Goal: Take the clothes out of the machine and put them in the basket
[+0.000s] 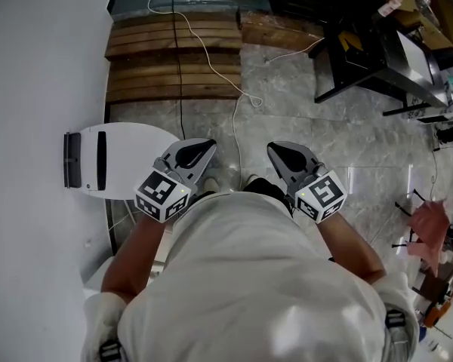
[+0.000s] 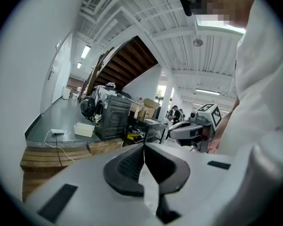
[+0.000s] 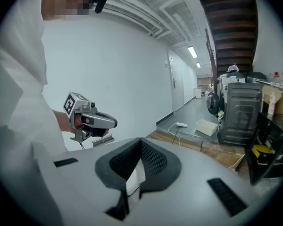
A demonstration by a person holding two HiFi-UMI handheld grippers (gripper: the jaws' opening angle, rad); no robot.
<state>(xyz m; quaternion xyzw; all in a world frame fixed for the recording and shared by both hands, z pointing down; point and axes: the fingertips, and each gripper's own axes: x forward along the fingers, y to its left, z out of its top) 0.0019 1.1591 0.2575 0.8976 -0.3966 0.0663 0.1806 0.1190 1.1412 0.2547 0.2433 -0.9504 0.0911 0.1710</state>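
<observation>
You hold the left gripper [image 1: 196, 153] and the right gripper [image 1: 287, 157] side by side just off your chest, apart from each other. Each one's own view shows its jaws pressed together with nothing between them.

The head view gives only floor ahead of them. The gripper views look further. Well ahead of both, past the wooden planks [image 1: 174, 59], stands what looks like a front-loading machine [image 3: 213, 102] with a dark round door, beside a dark cabinet [image 3: 239, 113]. It is too small to tell whether clothes are inside. Nearer than the machine, a white tub [image 3: 206, 126] sits on grey floor next to a power strip [image 3: 181, 125], whose white cable [image 1: 211, 59] trails back across the planks toward you.

A white wall [image 1: 38, 89] runs close along the left gripper's outer side, with a white rounded panel [image 1: 128, 161] against it. Dark table frames [image 1: 370, 59] and clutter stand off to the right gripper's outer side. Straight ahead, between them, the way is open.

Underfoot is grey veined stone tile [image 1: 325, 127]. Overhead are the brown underside of a staircase [image 2: 132, 62] and white beams with strip lights.
</observation>
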